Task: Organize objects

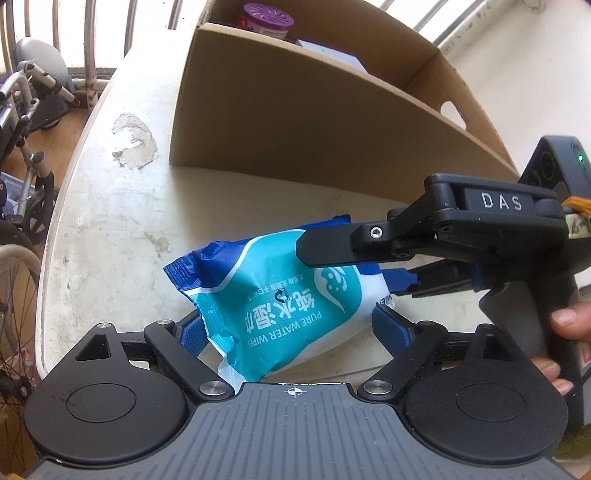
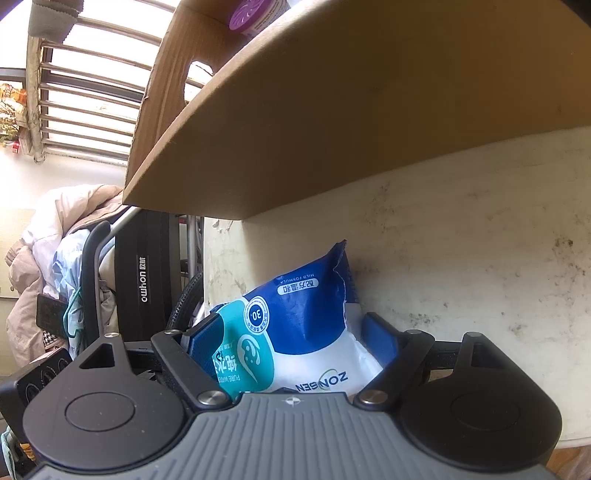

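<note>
A blue, teal and white pack of water wipes (image 1: 266, 302) sits just above the white table (image 1: 110, 221), in front of a cardboard box (image 1: 295, 122). My left gripper (image 1: 291, 328) has its blue pads against both sides of the pack's near end. My right gripper (image 1: 354, 269) comes in from the right, one finger over the pack and one under it. In the right wrist view the pack (image 2: 306, 321) fills the right gripper (image 2: 291, 332), pads pressed on its sides. The box (image 2: 332, 110) looms close above.
A purple-lidded container (image 1: 264, 20) stands inside the box, also seen as the container (image 2: 255, 14). A person's hand (image 1: 569, 325) holds the right gripper's handle. A wheelchair (image 1: 22, 147) stands beyond the table's left edge. Clothes (image 2: 44, 240) are piled beside a black seat back (image 2: 144, 273).
</note>
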The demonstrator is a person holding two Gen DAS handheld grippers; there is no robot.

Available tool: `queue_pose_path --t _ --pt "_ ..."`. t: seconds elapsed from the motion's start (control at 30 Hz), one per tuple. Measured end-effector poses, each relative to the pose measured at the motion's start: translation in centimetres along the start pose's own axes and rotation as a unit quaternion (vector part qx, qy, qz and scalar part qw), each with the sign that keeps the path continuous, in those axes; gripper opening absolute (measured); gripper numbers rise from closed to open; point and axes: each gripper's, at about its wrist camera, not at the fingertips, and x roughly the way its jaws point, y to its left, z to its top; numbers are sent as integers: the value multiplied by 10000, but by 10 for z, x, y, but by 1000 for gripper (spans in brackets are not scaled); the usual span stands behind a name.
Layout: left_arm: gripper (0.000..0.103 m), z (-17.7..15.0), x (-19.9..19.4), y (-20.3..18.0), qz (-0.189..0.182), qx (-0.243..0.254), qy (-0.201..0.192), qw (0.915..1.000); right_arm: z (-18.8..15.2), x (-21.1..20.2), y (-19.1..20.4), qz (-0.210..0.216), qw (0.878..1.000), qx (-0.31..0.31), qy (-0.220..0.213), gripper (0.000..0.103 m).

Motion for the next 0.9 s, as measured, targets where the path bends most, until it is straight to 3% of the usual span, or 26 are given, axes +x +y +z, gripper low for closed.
queue_pose_path --t 0.4,0.9 --pt "88 -2 9 -22 541 680 167 9961 -2 -1 4 -85 9995 -299 34 85" --pt "83 6 13 -36 625 523 346 9961 -10 -7 3 -217 9992 -317 -98 78"
